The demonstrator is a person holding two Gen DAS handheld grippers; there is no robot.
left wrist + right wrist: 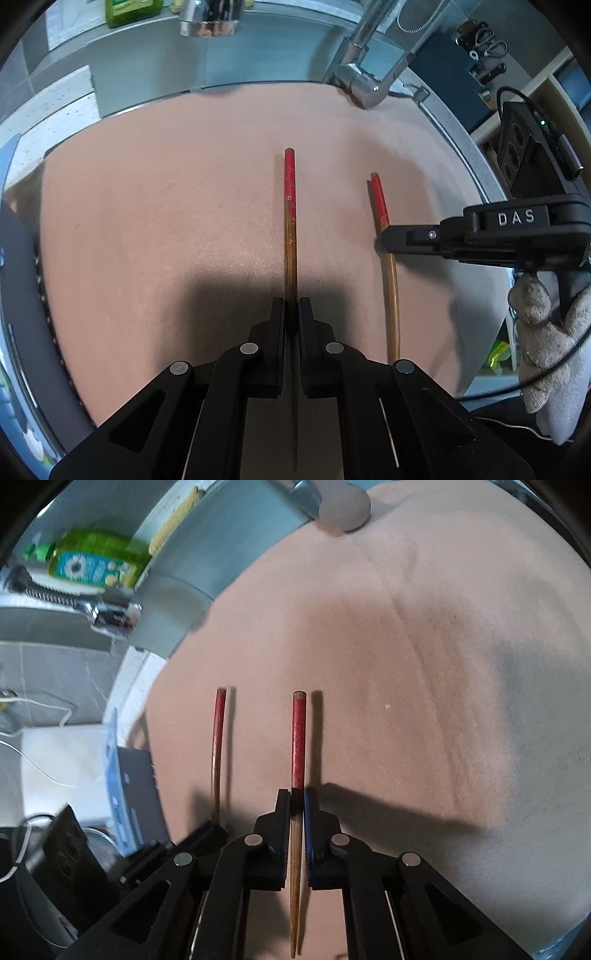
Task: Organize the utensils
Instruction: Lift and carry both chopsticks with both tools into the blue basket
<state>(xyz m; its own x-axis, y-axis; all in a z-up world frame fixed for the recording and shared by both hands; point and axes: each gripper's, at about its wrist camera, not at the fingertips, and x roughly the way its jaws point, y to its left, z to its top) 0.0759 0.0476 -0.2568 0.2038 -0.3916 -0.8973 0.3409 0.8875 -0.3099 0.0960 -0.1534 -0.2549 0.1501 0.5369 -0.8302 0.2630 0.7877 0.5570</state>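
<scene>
Each gripper's fingers are clamped on one chopstick, left gripper [291, 310] and right gripper [296, 801], shafts seemingly parallel, red ends forward over the pink cloth [166, 221]

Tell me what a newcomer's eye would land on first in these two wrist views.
Two red-topped wooden chopsticks lie roughly parallel on the pink cloth. The left gripper is shut on the left chopstick partway down its wooden shaft, while the right gripper is shut on the right chopstick just below its red section. Beyond the cloth, a chrome faucet stands at the far edge and a green bottle sits by the sink.
</scene>
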